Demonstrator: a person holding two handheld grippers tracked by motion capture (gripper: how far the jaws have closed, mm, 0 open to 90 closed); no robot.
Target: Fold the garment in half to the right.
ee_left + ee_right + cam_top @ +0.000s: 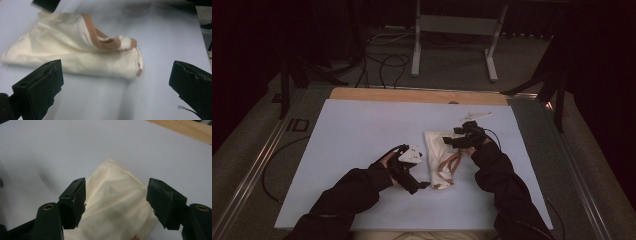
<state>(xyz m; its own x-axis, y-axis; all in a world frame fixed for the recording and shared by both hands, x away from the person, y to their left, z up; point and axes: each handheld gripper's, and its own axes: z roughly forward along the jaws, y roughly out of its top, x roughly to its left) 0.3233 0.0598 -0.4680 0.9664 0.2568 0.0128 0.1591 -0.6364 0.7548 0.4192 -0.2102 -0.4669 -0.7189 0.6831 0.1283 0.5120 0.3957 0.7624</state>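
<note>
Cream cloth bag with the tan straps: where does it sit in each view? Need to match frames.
High view: cream cloth bag lies right of centre on the white sheet, between the two grippers.
Left gripper view: upper left to centre, beyond the open jaws, tan straps on top.
Right gripper view: bottom centre, its corner rising between the open jaws.
Shared landmark: the white sheet under the bag.
</note>
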